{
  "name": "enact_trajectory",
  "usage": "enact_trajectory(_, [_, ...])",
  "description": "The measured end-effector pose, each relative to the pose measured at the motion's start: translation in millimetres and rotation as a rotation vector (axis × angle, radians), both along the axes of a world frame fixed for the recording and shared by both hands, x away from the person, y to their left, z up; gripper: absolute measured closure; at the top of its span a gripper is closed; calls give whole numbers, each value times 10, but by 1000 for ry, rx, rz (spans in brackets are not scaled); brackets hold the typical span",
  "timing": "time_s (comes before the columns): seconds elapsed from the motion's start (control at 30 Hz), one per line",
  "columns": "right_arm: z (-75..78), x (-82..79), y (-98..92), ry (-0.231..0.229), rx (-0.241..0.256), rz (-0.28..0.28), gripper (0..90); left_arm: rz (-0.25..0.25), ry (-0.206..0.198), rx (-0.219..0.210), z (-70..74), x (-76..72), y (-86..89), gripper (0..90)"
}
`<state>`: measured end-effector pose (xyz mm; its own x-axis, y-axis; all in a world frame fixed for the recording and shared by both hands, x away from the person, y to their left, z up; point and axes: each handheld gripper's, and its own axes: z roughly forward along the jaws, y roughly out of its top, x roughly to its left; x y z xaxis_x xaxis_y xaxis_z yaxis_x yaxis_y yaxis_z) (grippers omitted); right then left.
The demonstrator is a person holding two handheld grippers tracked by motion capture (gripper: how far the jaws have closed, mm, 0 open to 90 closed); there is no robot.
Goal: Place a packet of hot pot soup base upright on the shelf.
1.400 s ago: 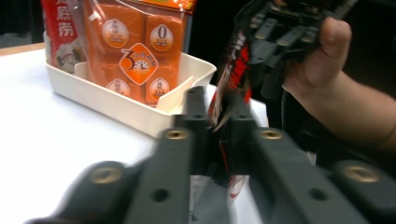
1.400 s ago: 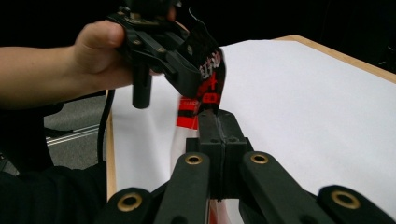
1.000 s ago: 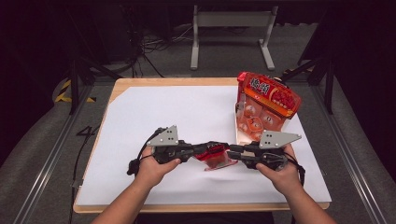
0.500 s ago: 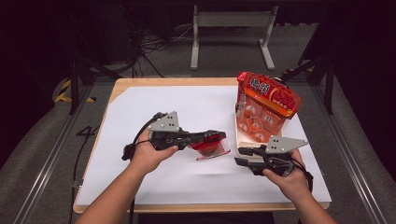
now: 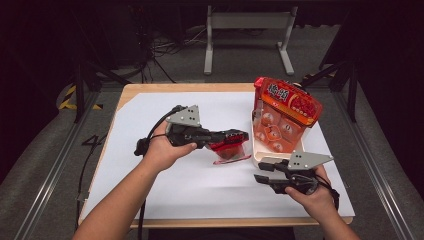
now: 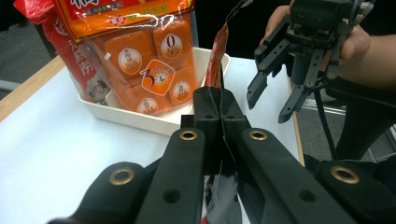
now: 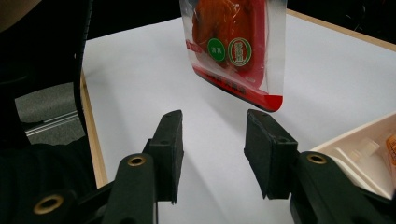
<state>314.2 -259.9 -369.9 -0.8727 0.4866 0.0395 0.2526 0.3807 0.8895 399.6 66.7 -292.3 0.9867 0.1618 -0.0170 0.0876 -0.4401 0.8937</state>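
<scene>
My left gripper [image 5: 239, 136] is clamped on a small red pouch [image 5: 227, 150], held above the white sheet [image 5: 200, 175] over the wooden table [image 5: 131, 92]. Right gripper [image 5: 262, 172] jaws gape, empty, near the white tray [image 5: 257, 155] holding an orange packet [image 5: 282, 112]. Dark room, grey floor [image 5: 240, 60].

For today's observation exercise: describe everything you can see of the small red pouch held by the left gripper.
The small red pouch is a flat, glossy plastic sachet with clear edges, a red bottom band and two round green seals on its face. It hangs above the white table sheet, just left of the white tray. The left gripper is shut on one edge. The right gripper is open and apart from it, touching nothing.
</scene>
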Motion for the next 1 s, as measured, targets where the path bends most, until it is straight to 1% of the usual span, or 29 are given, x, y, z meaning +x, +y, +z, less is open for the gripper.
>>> enact_trajectory(0.13, [-17,4,-37,-4,-6,-9,547,-9,-6,1,48,36,-82,900])
enact_trajectory(0.2, [-31,5,-50,-1,-11,-10,542,-22,-11,2,82,60,-150,900])
enact_trajectory(0.23, [-31,5,-50,-1,-11,-10,542,-22,-11,2,82,60,-150,900])
enact_trajectory(0.47, [-75,-1,-94,3,-26,-15,525,-57,-23,16,151,123,-385,900])
enact_trajectory(0.6, [-89,-34,-145,7,-33,-25,518,-81,-22,21,163,161,-499,900])
enact_trajectory(0.63, [-93,-41,-161,8,-34,-29,518,-81,-22,21,163,161,-499,900])
enact_trajectory(0.7, [-102,-57,-194,12,-34,-38,516,-90,-18,29,157,183,-571,900])
enact_trajectory(0.83, [-108,-74,-220,13,-35,-42,514,-95,-21,35,160,219,-640,900])
enact_trajectory(0.93, [-110,-96,-224,15,-38,-39,510,-104,-31,44,172,265,-731,899])
enact_trajectory(1.0, [-109,-103,-225,12,-38,-37,507,-108,-56,69,171,298,-801,899])
